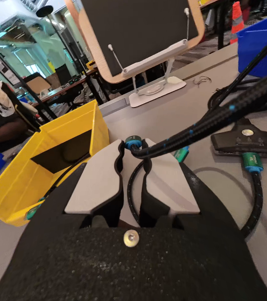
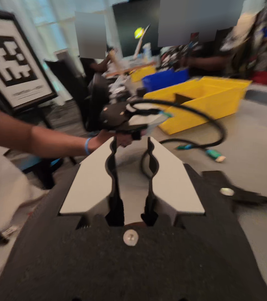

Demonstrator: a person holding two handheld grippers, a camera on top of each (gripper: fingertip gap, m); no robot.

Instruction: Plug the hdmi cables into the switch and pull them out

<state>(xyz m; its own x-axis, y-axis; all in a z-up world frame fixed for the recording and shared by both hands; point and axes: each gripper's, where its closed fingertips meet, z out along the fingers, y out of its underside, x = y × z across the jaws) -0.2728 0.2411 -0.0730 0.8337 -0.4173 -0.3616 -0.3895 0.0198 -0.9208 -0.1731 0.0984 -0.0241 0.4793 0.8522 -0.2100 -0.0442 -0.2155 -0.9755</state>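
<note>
My left gripper (image 1: 133, 143) is shut on the green and blue plug (image 1: 132, 140) of a black braided hdmi cable (image 1: 211, 123), held above the grey table. The cable runs off to the upper right. The black switch (image 1: 247, 141) lies on the table to the right, with one green plug (image 1: 251, 161) in its near side. Another green plug (image 1: 181, 153) lies behind my right finger. My right gripper (image 2: 132, 143) is open and empty over the table. Its view shows the left gripper (image 2: 121, 117) in a hand, the looping cable (image 2: 211, 120), loose plugs (image 2: 214, 155) and the switch (image 2: 227, 190).
A yellow bin (image 1: 31, 171) stands close on the left, with a green plug (image 1: 32, 211) by its near corner. A blue bin (image 1: 260, 48) is at the far right. A screen on a white stand (image 1: 157, 91) stands behind. People sit at other tables beyond. About 20 centimetres separates my left fingertips from my right.
</note>
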